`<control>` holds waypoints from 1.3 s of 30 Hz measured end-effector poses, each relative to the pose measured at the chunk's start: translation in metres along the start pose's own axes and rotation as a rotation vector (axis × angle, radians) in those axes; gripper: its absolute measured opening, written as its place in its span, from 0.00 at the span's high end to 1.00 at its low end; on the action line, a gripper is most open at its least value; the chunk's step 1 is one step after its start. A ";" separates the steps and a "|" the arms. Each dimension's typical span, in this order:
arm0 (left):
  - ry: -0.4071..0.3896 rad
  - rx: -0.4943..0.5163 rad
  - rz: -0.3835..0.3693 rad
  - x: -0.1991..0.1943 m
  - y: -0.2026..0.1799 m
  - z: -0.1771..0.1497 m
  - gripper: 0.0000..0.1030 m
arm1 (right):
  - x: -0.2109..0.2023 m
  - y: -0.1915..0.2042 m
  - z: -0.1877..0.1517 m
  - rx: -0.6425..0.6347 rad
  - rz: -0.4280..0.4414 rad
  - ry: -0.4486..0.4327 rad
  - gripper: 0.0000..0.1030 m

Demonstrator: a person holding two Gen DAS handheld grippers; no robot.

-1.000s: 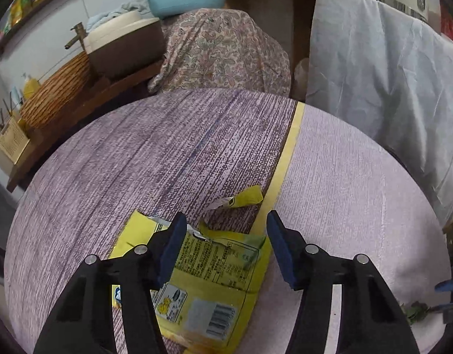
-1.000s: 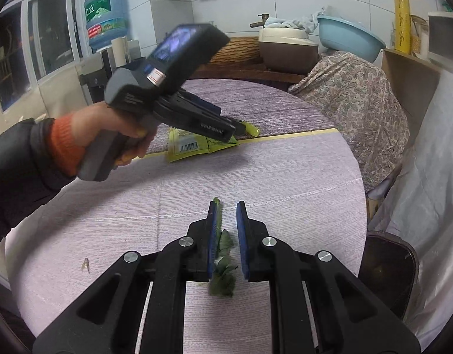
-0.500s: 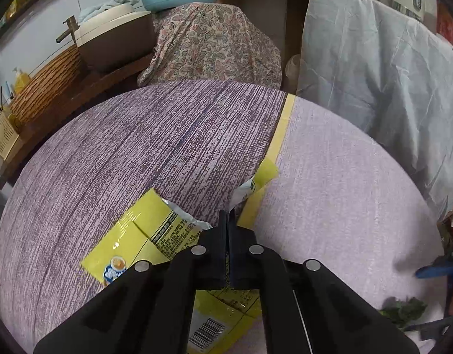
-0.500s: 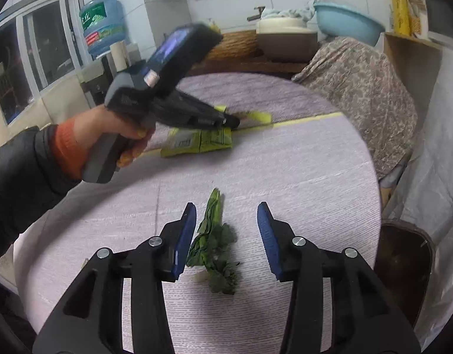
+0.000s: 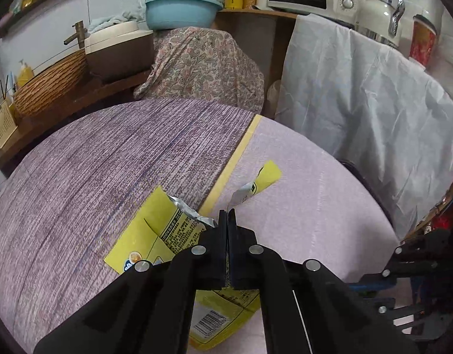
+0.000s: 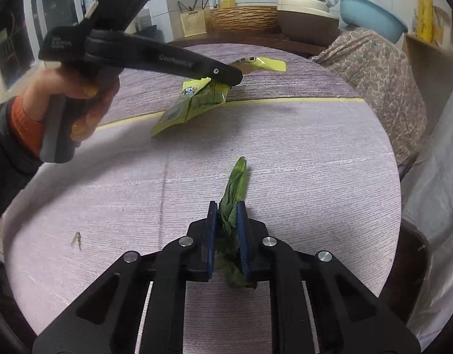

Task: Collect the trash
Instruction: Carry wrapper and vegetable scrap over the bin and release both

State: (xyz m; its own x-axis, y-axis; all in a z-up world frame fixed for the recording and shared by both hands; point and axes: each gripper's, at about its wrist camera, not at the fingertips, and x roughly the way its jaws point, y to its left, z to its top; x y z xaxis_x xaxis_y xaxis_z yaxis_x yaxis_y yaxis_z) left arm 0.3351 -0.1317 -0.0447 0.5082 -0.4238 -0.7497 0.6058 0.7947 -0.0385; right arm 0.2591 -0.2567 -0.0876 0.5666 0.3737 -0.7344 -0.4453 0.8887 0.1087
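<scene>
wrapper [image 6: 194, 101] on table [image 6: 315, 153], behind leaf [image 6: 233, 194] | basin [image 5: 182, 10] behind table

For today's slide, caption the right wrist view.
Right gripper closing on a leaf; left gripper lifts a wrapper.

**Occluded and Cropped Regions**

The left gripper [image 5: 227, 215] is covering the middle of the yellow wrapper [image 5: 155, 230], and the contact point is not showing. The lower frame edge is cropping the wrapper's base. The blue pads [image 6: 212, 236] are concealing the green leaf [image 6: 236, 183] at its lower part. Wrapper print is reading too small.
</scene>
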 end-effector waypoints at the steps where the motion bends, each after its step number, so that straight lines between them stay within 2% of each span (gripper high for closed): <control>1: -0.008 -0.002 -0.008 -0.003 -0.001 -0.002 0.98 | -0.002 0.001 -0.002 0.009 0.009 -0.010 0.90; 8: -0.070 -0.027 -0.084 -0.029 -0.018 -0.009 0.98 | -0.034 -0.013 -0.016 0.122 0.020 -0.130 0.91; 13: -0.106 -0.013 -0.137 -0.041 -0.043 -0.007 0.98 | -0.060 -0.028 -0.029 0.205 0.004 -0.214 0.91; 17: -0.128 0.029 -0.177 -0.044 -0.073 -0.002 0.98 | -0.077 -0.046 -0.046 0.282 -0.039 -0.257 0.91; 23: -0.155 0.078 -0.261 -0.035 -0.129 0.023 0.98 | -0.111 -0.094 -0.080 0.437 -0.146 -0.320 0.91; 28: -0.138 0.131 -0.336 -0.013 -0.185 0.046 0.98 | -0.135 -0.129 -0.112 0.537 -0.263 -0.329 0.91; 32: -0.103 0.151 -0.362 0.014 -0.219 0.056 0.98 | -0.136 -0.159 -0.135 0.609 -0.308 -0.312 0.91; 39: 0.016 0.156 -0.336 0.078 -0.258 0.050 0.98 | -0.107 -0.199 -0.179 0.718 -0.325 -0.234 0.91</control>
State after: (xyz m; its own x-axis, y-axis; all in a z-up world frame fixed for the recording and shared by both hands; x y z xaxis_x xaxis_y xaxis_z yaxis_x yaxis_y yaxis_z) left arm 0.2487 -0.3915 -0.0605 0.2564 -0.6422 -0.7224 0.8240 0.5358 -0.1839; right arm 0.1631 -0.5213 -0.1502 0.7563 0.0433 -0.6528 0.2729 0.8859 0.3750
